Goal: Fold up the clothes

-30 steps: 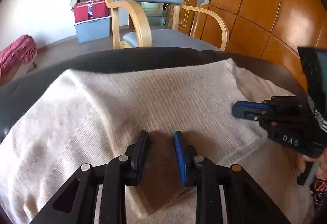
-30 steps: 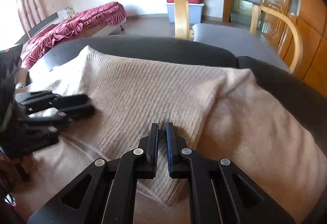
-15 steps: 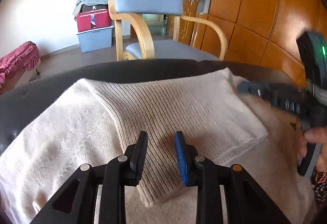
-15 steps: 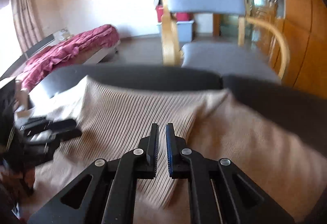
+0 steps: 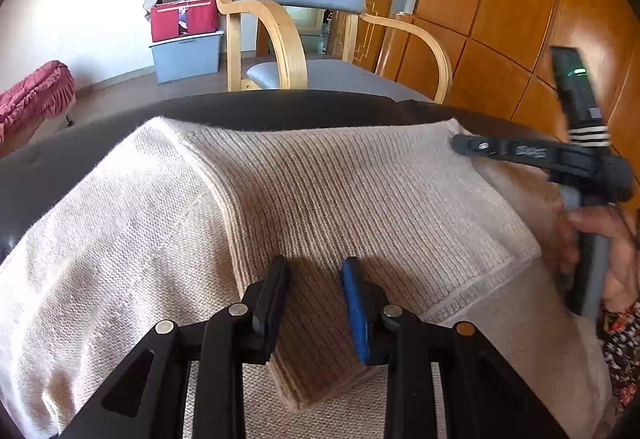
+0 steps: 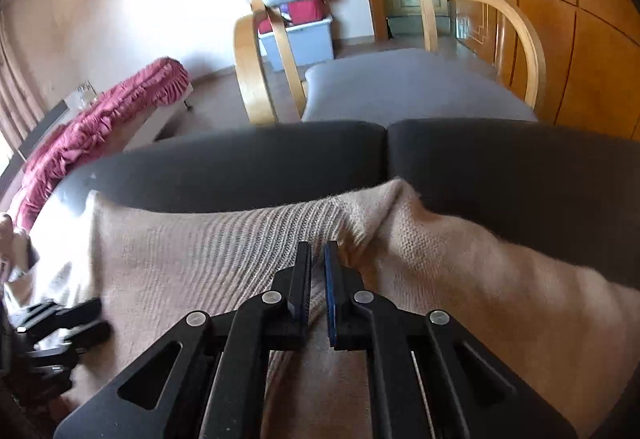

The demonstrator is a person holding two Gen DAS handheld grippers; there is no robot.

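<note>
left gripper: tilted down, jaws narrowly apart astride folded sleeve of beige ribbed knit sweater | right gripper: tilted down, jaws closed, at sweater's far edge

No lettering can be read with confidence; raised marking on the right gripper in the left wrist view is too blurred to make out.
</note>
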